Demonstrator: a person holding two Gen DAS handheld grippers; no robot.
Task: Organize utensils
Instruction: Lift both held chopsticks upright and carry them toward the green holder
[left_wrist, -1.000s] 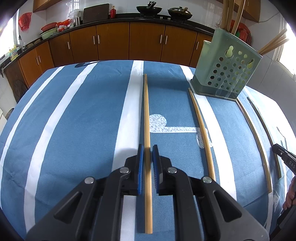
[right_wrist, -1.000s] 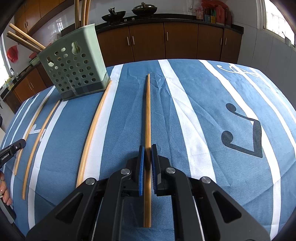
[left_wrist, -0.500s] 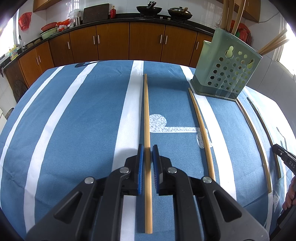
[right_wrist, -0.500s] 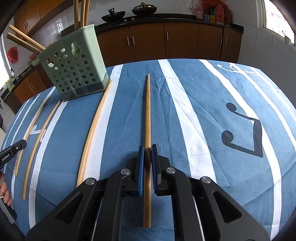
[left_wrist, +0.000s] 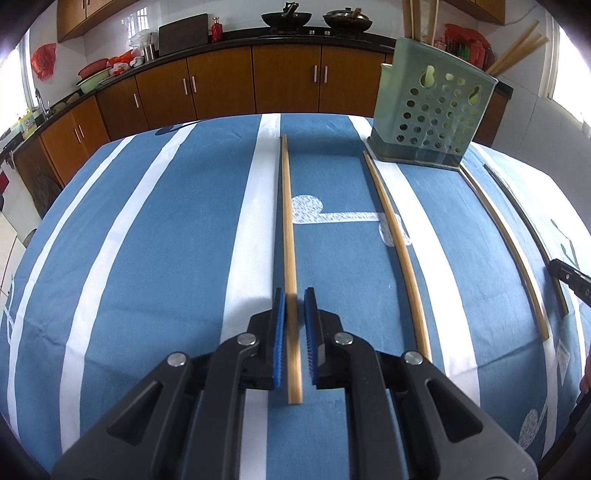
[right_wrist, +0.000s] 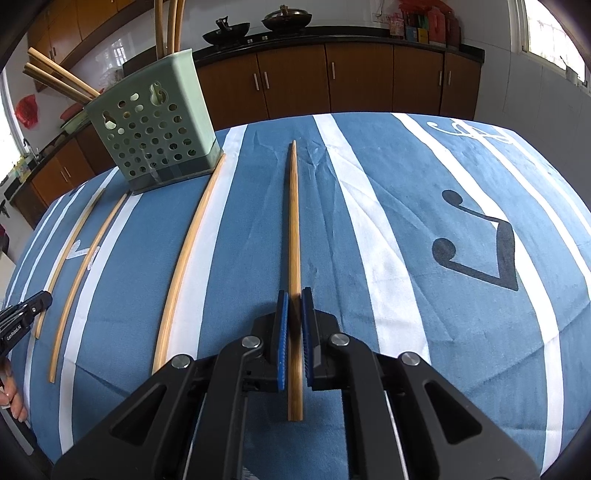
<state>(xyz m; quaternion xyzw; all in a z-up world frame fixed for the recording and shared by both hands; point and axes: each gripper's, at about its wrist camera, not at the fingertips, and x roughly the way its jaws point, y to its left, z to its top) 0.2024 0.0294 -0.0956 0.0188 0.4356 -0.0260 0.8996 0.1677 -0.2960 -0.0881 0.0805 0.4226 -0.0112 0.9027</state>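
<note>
Bamboo chopsticks lie lengthwise on table: left gripper (left_wrist: 294, 308) jaws apart around chopstick (left_wrist: 288, 236), right gripper (right_wrist: 294, 306) pinching right chopstick (right_wrist: 293, 236). Risk: off-centre grip near the end, stick pivots/slips w/ lift.

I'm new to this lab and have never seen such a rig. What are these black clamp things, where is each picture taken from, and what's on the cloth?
No robot: a person holds a black two-finger gripper with blue pads in each hand. A fisheye camera on each looks along its fingers, giving one picture from the left gripper and one from the right gripper. On the blue-and-white striped tablecloth lie four bamboo chopsticks, beside a pale green perforated plastic holder with more standing inside. The left gripper straddles the leftmost chopstick, the right the rightmost chopstick; whether they pinch is unclear.
</note>
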